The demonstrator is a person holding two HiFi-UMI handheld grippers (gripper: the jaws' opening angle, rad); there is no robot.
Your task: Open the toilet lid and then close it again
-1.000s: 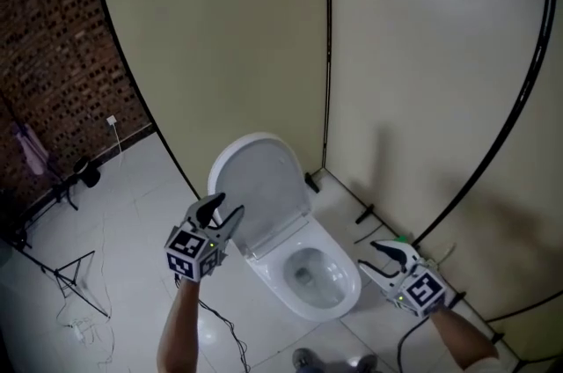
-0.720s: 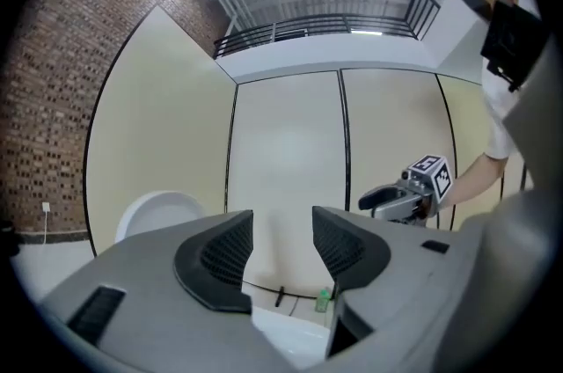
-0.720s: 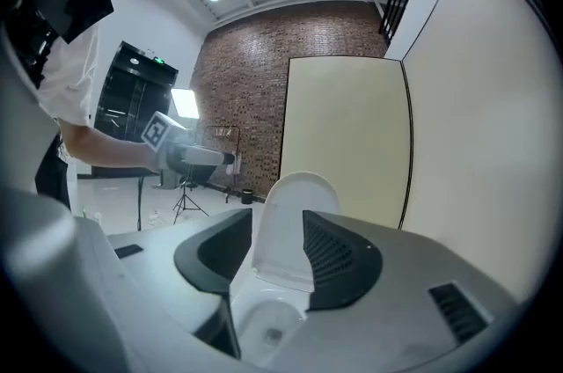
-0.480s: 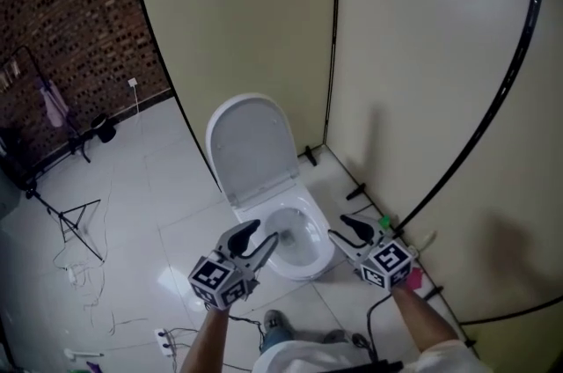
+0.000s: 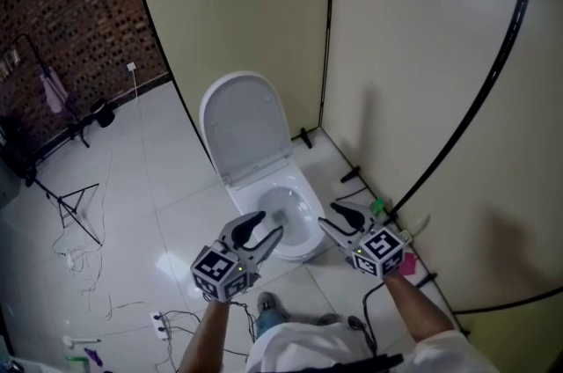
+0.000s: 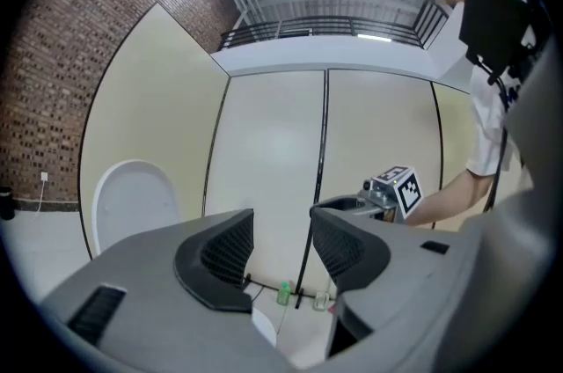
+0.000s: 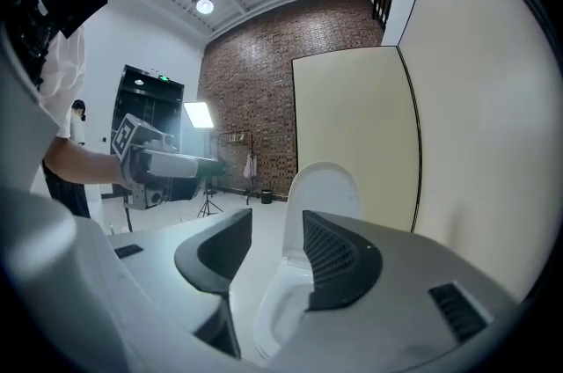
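Glossy tiled floor (image 5: pixel 167 186), rough brick wall (image 5: pixel 70 2), oval toilet lid (image 5: pixel 246 125) upright

No legible txt, brand or nr in any view; small green lit sign (image 7: pixel 164 79) unreadable

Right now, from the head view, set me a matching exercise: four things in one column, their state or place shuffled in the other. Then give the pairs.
Things:
1 toilet lid
2 toilet bowl
3 left gripper
4 brick wall

State or place:
A jaws apart, nothing between them
B far left of the view
C raised upright
D uncovered, below the lid

Pairs: 1-C, 2-D, 3-A, 4-B
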